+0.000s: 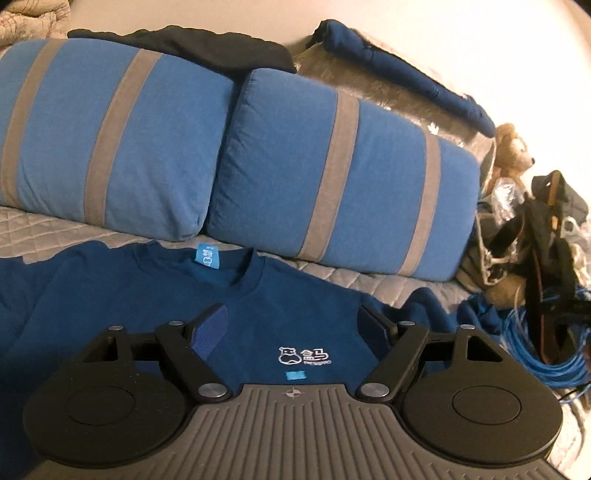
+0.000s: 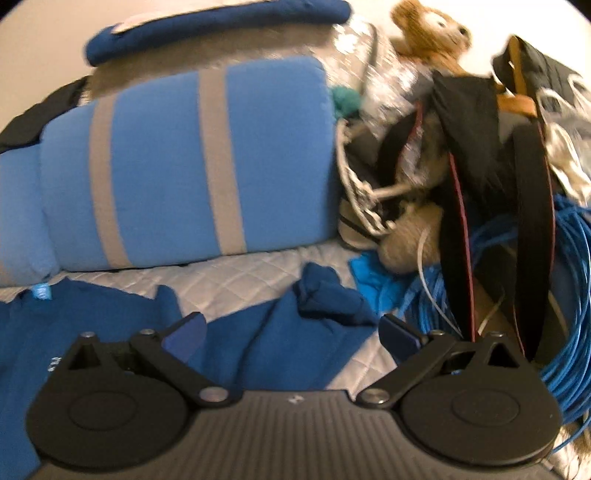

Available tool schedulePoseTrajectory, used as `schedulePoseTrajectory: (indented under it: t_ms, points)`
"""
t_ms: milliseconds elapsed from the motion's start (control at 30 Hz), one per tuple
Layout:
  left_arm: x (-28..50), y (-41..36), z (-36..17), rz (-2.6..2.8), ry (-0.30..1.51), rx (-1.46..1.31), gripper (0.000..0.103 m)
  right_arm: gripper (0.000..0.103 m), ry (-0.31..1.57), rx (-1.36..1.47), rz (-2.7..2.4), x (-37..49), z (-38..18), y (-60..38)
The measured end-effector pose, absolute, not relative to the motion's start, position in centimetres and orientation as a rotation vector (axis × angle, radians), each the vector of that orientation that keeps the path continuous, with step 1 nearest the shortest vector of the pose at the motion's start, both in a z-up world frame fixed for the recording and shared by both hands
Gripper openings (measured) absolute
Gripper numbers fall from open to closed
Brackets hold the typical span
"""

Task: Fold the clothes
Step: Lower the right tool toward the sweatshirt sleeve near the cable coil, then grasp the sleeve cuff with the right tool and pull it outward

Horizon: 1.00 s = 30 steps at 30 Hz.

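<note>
A dark blue sweatshirt [image 1: 147,291] lies face up on the quilted grey bed cover [image 1: 362,284], its collar with a light blue tag toward the pillows and a white logo on the chest. My left gripper [image 1: 293,325] hovers open just above the chest, nothing between its fingers. In the right wrist view the same sweatshirt's sleeve [image 2: 291,325] lies crumpled on the cover, cuff bunched up. My right gripper [image 2: 291,332] stands open over that sleeve, with the blue pads apart and not pressing on the cloth.
Two blue pillows with grey stripes [image 1: 332,173] lean behind the sweatshirt. More dark clothes [image 1: 402,74] lie on top behind them. To the right sit a plush bear [image 2: 432,26], black straps [image 2: 458,206] and a coil of blue cable [image 2: 569,295].
</note>
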State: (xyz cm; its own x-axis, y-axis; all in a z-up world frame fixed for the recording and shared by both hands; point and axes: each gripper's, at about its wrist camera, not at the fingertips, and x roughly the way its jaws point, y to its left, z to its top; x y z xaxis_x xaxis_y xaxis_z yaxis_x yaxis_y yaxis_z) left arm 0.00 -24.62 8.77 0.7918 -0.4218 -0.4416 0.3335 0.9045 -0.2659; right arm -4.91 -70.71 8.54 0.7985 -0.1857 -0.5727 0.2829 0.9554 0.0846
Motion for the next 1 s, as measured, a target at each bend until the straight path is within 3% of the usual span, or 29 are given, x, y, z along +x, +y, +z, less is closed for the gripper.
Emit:
schedulePoseTrajectory:
  t_ms: [367,767,1000]
  points:
    - [0.5,-24.1,8.4,-0.403,0.538,-0.215,0.077,0.075,0.671,0.254,-0.36,-3.0,3.6,-75.4]
    - [1.1,-24.9,8.0,-0.445,0.567,-0.188,0.077,0.076,0.695,-0.112,-0.387,3.1,-0.1,-74.0]
    - [1.3,-25.1,7.9,-0.464,0.57,-0.196,0.077,0.071,0.726,-0.286,-0.362,6.4,-1.7,-73.6]
